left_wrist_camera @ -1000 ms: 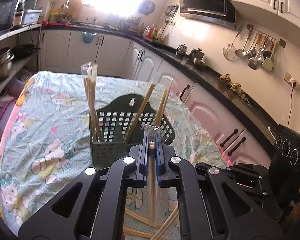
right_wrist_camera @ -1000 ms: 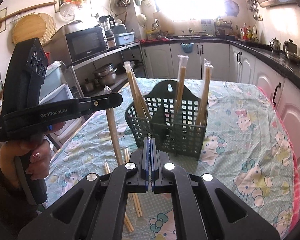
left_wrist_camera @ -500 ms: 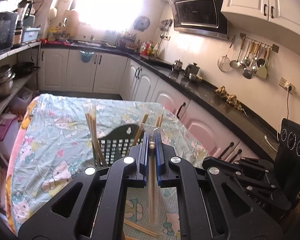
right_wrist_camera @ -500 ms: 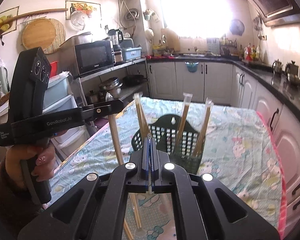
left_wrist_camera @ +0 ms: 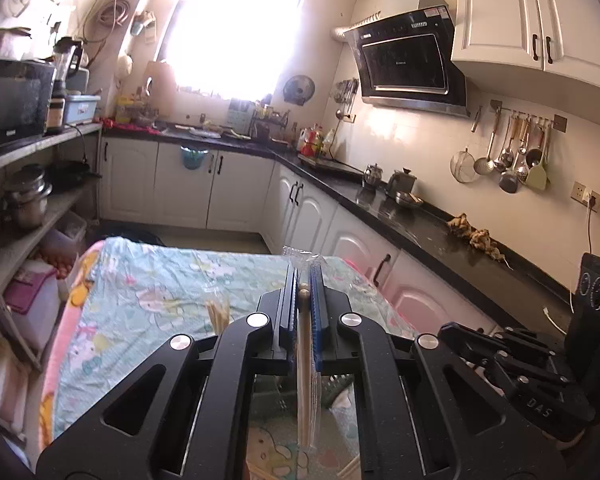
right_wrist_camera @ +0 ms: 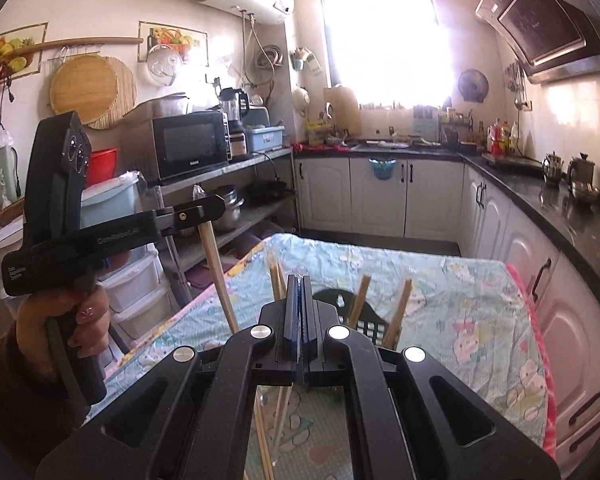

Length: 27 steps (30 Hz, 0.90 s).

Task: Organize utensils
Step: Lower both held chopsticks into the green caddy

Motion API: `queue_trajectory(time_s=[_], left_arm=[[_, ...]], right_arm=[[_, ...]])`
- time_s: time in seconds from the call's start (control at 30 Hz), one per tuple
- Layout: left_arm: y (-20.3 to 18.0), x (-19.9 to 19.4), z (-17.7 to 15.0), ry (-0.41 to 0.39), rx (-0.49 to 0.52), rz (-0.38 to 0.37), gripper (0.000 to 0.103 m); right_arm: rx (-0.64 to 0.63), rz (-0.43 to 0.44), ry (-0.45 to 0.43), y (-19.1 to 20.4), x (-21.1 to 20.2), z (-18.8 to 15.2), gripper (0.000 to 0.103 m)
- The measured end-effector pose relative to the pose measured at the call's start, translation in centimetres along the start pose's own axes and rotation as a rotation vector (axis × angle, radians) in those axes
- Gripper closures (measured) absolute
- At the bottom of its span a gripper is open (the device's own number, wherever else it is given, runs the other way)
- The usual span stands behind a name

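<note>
My left gripper point(left_wrist_camera: 304, 280) is shut on a wrapped pair of chopsticks point(left_wrist_camera: 305, 380) that hangs down between its pads, high above the table. It also shows in the right wrist view point(right_wrist_camera: 210, 206), holding the chopsticks point(right_wrist_camera: 218, 272) upright. My right gripper point(right_wrist_camera: 299, 280) is shut with nothing between its pads. The dark green utensil basket point(right_wrist_camera: 364, 326) stands on the table behind my right gripper, with several wrapped chopstick pairs point(right_wrist_camera: 400, 308) standing in it. In the left wrist view only the basket's rim point(left_wrist_camera: 340, 384) and some chopstick tips point(left_wrist_camera: 218, 314) show.
The table has a light green cartoon-print cloth point(right_wrist_camera: 460, 300). Loose wrapped chopsticks point(right_wrist_camera: 270, 436) lie on it under my right gripper. Shelves with a microwave point(right_wrist_camera: 190, 146) stand to the left, kitchen counters point(right_wrist_camera: 560, 204) to the right.
Both grippers have risen well above the table and tilted up. The basket has dropped low in both views. The left gripper still holds its chopsticks.
</note>
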<state>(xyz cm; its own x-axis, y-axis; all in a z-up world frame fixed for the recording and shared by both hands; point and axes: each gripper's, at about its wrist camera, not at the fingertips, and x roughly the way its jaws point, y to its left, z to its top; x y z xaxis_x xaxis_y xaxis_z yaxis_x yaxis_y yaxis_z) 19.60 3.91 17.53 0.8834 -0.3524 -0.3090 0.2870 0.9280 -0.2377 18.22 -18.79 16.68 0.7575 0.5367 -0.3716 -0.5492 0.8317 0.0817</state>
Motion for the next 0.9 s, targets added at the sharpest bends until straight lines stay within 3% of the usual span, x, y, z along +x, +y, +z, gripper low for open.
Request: queue_trajectory(time_s=[0.43, 0.9], left_arm=[[1.1, 0.8, 3.6, -0.081, 0.007, 0.042, 0.1], [0.2, 3.3, 4.8, -0.165, 0.021, 0.053, 0.1]], right_arm=[[-0.018, -0.036, -0.098, -0.7, 0.9, 4.1, 0.101], [0.03, -0.072, -0.191, -3.3, 2.5, 7.9, 0.101]])
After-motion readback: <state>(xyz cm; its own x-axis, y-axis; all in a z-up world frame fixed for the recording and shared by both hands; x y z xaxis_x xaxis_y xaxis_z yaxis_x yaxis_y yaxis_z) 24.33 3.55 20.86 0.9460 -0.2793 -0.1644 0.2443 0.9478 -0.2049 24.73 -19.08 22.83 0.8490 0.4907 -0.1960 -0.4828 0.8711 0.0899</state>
